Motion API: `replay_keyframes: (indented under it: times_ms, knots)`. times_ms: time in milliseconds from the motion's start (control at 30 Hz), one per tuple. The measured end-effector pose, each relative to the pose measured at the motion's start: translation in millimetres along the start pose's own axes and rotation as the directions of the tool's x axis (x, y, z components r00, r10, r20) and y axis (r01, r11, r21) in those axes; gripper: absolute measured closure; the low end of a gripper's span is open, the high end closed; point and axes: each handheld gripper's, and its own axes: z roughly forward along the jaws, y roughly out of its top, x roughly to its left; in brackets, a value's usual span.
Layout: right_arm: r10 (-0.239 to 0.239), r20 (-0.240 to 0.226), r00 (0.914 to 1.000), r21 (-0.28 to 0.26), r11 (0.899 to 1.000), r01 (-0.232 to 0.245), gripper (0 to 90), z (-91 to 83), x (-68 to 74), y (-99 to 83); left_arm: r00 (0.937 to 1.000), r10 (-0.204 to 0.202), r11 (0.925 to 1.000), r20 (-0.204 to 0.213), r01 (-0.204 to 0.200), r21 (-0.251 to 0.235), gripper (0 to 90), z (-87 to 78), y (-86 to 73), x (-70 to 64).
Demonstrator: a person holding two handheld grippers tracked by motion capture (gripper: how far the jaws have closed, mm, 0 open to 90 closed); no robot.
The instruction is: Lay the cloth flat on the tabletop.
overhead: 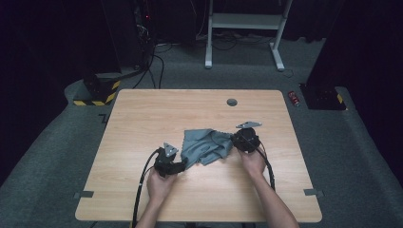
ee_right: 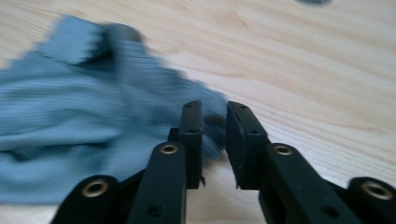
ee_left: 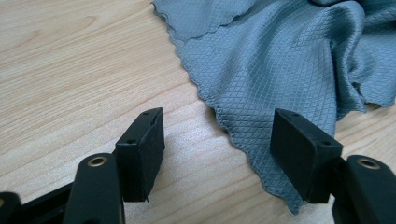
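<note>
A soft grey-blue cloth with a small diamond pattern and a wavy edge is seen crumpled on the light wooden bench, near its middle. It is bunched into folds, not spread flat. In the left gripper view, one pointed corner of it is laid flat on the wood. In the right gripper view, it is blurred.

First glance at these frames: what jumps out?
A crumpled grey-blue cloth at the middle of the wooden table, with a claw at each side. The left claw is open, straddling the cloth's scalloped corner; the right claw is nearly closed at a fold of the cloth's edge.
</note>
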Motion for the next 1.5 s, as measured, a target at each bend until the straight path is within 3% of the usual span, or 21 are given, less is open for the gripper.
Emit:
replay_keyframes:
  times_ms: [133, 267, 400, 467, 500, 633, 767, 833, 867, 900, 1000, 1067, 1267, 1400, 1500]
  knots:
    - [-0.073, -0.047, 0.9962, -0.097, 0.993, 0.068, 68.8, -25.4, 21.7, -4.1, 1.0, 0.0, 1.0, 0.0, 0.0, 0.0, 35.5, 0.0, 0.0, 0.0]
    - [-0.175, -0.094, 0.98, -0.14, 0.977, 0.162, 66.4, -42.6, 47.7, -11.4, 1.0, 0.001, 1.0, 0.001, -0.001, 0.001, 35.4, 0.0, 0.0, 0.1]
    - [-0.239, -0.132, 0.9621, -0.118, 0.967, 0.224, 65.1, -39.1, 67.7, -20.4, 1.0, 0.0, 1.0, 0.001, 0.0, 0.001, 35.2, 0.0, 0.0, 0.1]
    - [-0.247, -0.137, 0.9592, -0.099, 0.967, 0.235, 64.4, -34.4, 70.8, -22.5, 1.0, 0.0, 1.0, 0.0, 0.0, 0.001, 35.2, 0.0, 0.0, 0.1]
    - [-0.246, -0.153, 0.9573, -0.054, 0.969, 0.24, 63.4, -23.4, 74.6, -26.6, 1.0, -0.001, 1.0, 0.0, 0.001, 0.001, 35.1, 0.0, 0.0, 0.1]
    - [-0.243, -0.166, 0.9558, 0.007, 0.969, 0.247, 63.4, -4.6, 77.3, -32.9, 1.0, -0.001, 1.0, 0.0, 0.001, 0.001, 35.1, 0.0, 0.0, 0.1]
    - [-0.242, -0.168, 0.9556, 0.054, 0.966, 0.254, 70.7, 6.7, 77.3, -37.9, 1.0, 0.001, 1.0, 0.0, -0.001, 0.003, 35.0, -0.1, 0.0, 0.2]
    - [-0.244, -0.158, 0.9569, 0.061, 0.965, 0.256, 79.0, 6.2, 75.7, -37.5, 1.0, -0.001, 1.0, 0.0, 0.001, 0.001, 35.0, 0.0, 0.0, 0.1]
    - [-0.244, -0.158, 0.9569, 0.061, 0.965, 0.256, 79.0, 6.2, 75.7, -37.5, 1.0, -0.001, 1.0, 0.0, 0.001, 0.001, 35.0, 0.0, 0.0, 0.1]
    - [-0.249, -0.15, 0.957, 0.07, 0.963, 0.261, 87.2, 5.9, 74.1, -36.5, 1.0, 0.001, 1.0, 0.0, -0.001, 0.002, 35.0, 0.0, 0.1, 0.2]
    - [-0.248, -0.156, 0.956, 0.082, 0.961, 0.263, 89.6, 4.8, 71.1, -34.6, 1.0, 0.0, 1.0, 0.0, 0.0, 0.001, 35.0, 0.0, 0.1, 0.1]
    - [-0.25, -0.154, 0.956, 0.077, 0.961, 0.264, 89.6, 3.0, 70.6, -34.0, 1.0, 0.001, 1.0, 0.0, -0.001, 0.002, 34.8, 0.0, 0.1, 0.2]
    - [-0.241, -0.156, 0.9578, 0.006, 0.969, 0.245, 89.6, -24.0, 62.5, -21.6, 1.0, -0.001, 1.0, -0.005, 0.001, 0.005, 33.8, -0.1, 0.1, 0.5]
    - [-0.228, -0.13, 0.9649, -0.023, 0.974, 0.227, 89.7, -33.1, 53.3, -16.4, 1.0, -0.001, 1.0, -0.006, 0.001, 0.004, 33.6, 0.0, 0.2, 0.6]
    - [-0.186, -0.113, 0.9761, -0.013, 0.983, 0.186, 89.6, -31.1, 43.2, -16.9, 1.0, -0.001, 1.0, -0.005, 0.001, 0.005, 33.7, 0.0, 0.2, 0.6]
